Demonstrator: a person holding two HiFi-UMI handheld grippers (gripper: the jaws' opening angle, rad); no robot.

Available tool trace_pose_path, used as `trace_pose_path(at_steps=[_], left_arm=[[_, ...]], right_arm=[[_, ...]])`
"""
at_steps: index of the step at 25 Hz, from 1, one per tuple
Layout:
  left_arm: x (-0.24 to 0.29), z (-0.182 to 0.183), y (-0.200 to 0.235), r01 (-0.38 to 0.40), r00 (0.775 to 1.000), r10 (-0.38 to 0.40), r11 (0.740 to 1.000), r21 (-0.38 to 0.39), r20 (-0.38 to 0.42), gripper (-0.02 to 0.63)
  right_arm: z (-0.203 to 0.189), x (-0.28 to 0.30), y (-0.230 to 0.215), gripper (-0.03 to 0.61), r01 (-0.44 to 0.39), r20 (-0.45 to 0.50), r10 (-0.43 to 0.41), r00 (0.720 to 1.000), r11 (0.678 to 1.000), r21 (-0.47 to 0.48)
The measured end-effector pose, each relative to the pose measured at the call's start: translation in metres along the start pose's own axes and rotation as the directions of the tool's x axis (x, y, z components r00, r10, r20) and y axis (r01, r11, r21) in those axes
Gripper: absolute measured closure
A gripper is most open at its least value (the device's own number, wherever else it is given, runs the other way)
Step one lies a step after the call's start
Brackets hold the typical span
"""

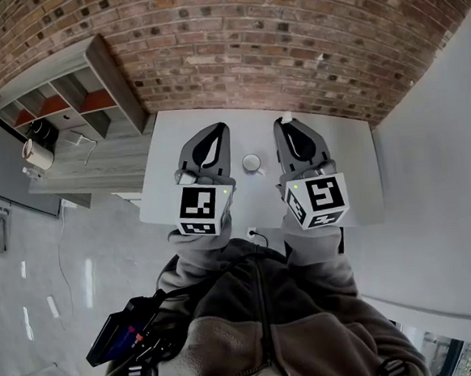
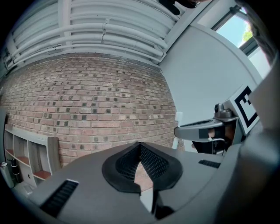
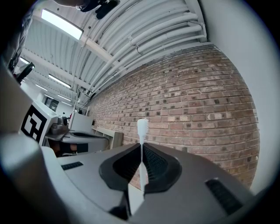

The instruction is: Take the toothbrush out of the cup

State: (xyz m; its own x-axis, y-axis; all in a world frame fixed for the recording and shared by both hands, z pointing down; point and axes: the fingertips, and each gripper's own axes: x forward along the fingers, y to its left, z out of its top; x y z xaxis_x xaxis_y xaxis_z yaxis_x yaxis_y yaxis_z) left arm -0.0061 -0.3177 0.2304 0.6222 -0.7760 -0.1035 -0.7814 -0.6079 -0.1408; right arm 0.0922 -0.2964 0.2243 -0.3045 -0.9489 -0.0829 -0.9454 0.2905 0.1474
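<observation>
Where the head view looks down, the left gripper [image 1: 219, 129] and the right gripper [image 1: 282, 123] are held side by side over a white counter [image 1: 356, 174] that stands against a brick wall [image 1: 289, 41]. A small pale cup [image 1: 252, 162] stands on the counter between the two grippers and touches neither of them. The toothbrush [image 1: 287, 118] is not in the cup. Its white head shows at the tip of the right gripper. A grey shelf unit [image 1: 74, 98] stands at the left of the counter, and a thin cable [image 1: 257, 235] lies at the near edge of the counter.

In the left gripper view, the two black ribbed fingers [image 2: 154, 164] are pressed together at their tips and there is nothing between them. Behind them is the brick wall [image 2: 87, 105]. At the right side the right gripper [image 2: 178, 131] is seen from the side, with the white head of the toothbrush [image 2: 178, 117] standing up at its tip.

In the right gripper view, the fingers [image 3: 155, 164] are closed on the toothbrush [image 3: 142, 127], which they clamp by its thin white handle. The brush stands nearly upright and its bristle head rises above the finger tips, in front of the brick wall [image 3: 197, 100]. The left gripper [image 3: 105, 139] shows at the left, well apart from the brush.
</observation>
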Motion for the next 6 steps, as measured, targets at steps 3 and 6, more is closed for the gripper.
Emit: trace_pose_path(at_steps=[3,6], left_arm=[[0.0010,-0.0021,0.0052,0.004,1.000,-0.004,1.000,-0.005,-0.001,0.611],[0.0014,-0.0031,0.0110,0.009,1.000,-0.009,1.000,-0.009,-0.002,0.611]], right_arm=[[-0.0009,0.0046,0.0025,0.561,0.004,-0.004,-0.004,1.000,1.000,-0.003],[-0.0004,0.0094,0.0056,0.561,0.009,-0.006,-0.009,1.000,1.000,-0.005]])
